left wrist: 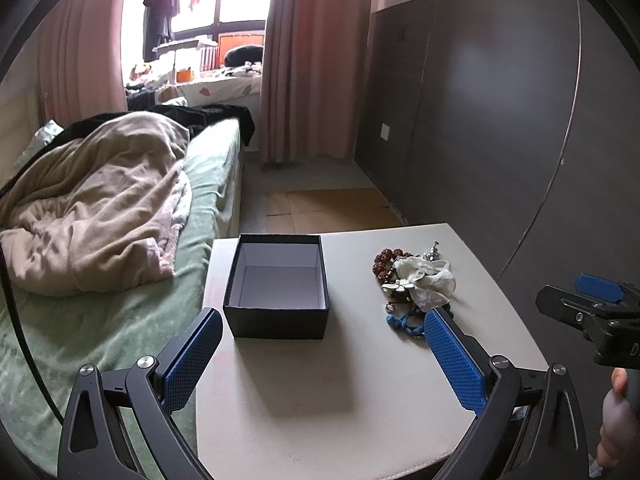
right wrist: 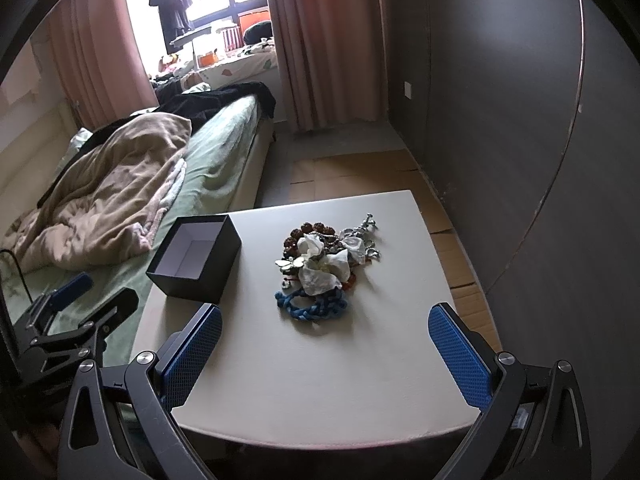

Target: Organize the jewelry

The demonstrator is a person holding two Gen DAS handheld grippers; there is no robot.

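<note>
A black box with a pale empty inside stands open on the left part of a small white table. A heap of jewelry lies to its right: brown beads, white fabric flowers, silver pieces, a blue braided cord. My left gripper hovers open above the table's near side, in front of the box. My right gripper hovers open just short of the heap. Nothing is between either pair of fingers.
A bed with a beige blanket borders the table on the left. Dark wardrobe panels run along the right. Cardboard sheets cover the floor beyond the table. Pink curtains frame a window at the back.
</note>
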